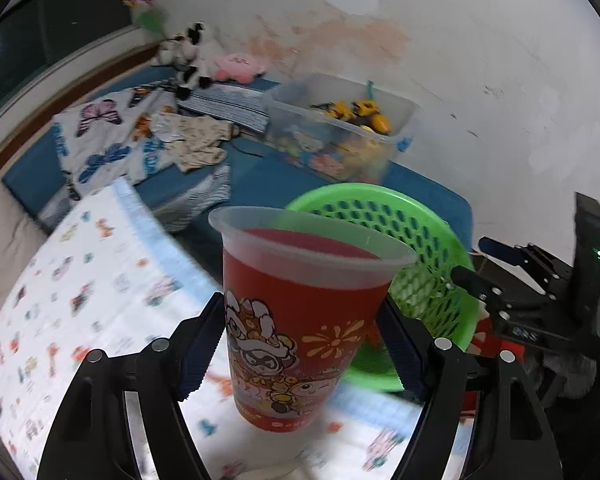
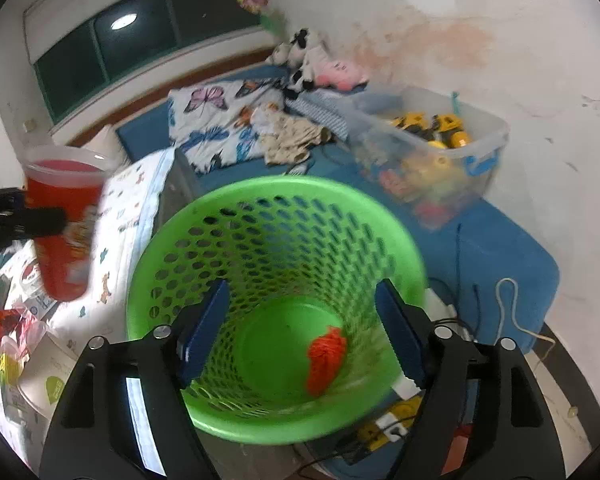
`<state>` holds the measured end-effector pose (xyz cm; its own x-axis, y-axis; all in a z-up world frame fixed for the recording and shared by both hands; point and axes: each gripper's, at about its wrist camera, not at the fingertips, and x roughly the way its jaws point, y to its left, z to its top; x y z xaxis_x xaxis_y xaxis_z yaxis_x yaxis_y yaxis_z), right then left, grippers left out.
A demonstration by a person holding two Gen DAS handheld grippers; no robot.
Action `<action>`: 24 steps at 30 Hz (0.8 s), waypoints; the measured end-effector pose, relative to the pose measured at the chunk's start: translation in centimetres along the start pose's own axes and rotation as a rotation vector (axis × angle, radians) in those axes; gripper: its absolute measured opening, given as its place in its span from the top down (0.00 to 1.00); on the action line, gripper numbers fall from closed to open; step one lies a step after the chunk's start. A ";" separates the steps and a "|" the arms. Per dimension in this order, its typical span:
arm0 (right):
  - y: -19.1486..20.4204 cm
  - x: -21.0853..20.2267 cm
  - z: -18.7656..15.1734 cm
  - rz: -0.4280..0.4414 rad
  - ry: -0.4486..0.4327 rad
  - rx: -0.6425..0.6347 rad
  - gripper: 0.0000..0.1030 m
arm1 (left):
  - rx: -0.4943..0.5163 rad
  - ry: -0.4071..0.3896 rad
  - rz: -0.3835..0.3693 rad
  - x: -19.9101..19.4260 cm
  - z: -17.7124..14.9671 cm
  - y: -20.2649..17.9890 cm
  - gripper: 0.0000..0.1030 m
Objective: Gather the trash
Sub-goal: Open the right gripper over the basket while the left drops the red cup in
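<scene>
From my left wrist cam the biggest thing is the bed, with a printed sheet [image 1: 100,280] covering everything from 7 to 10 o'clock and a blue mat [image 1: 276,176] beyond it. On that mat at about 1 o'clock sits a clear toy bin [image 1: 340,120] full of yellow trucks, and a butterfly blanket [image 1: 104,140] is crumpled at 10 o'clock.

Next down in size, the green mesh basket [image 2: 276,280] fills the middle of my right cam, and I'm looking straight down into it. In the left cam it peeks out just behind the cup at about 2 o'clock.

My left gripper [image 1: 300,344] is clamped on a red printed cup [image 1: 300,320], pads pressing both sides of it, cup upright and off the sheet. In the right cam that same cup shows at 9 o'clock, well left of the basket rim.

My right gripper [image 2: 304,328] has its jaws wide apart with nothing between them, hanging over the basket mouth. In the left cam it's over at 3 o'clock.

Smallest bit: a crumpled orange scrap [image 2: 326,360] lying on the basket floor, at about 5 o'clock inside it, between my right pads in the view but well below them.
</scene>
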<state>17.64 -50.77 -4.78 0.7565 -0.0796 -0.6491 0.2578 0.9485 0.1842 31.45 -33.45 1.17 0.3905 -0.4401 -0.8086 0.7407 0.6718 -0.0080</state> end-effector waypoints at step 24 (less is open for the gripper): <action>-5.2 -5.2 -4.2 -0.071 -0.092 0.153 0.23 | 0.045 0.266 -0.037 13.5 2.1 -9.9 0.30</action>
<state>9.83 -53.97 -5.44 0.7830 -0.1794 -0.5956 0.3961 0.8821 0.2551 30.57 -47.27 -8.46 0.2095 -0.2875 -0.9346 0.7778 0.6282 -0.0189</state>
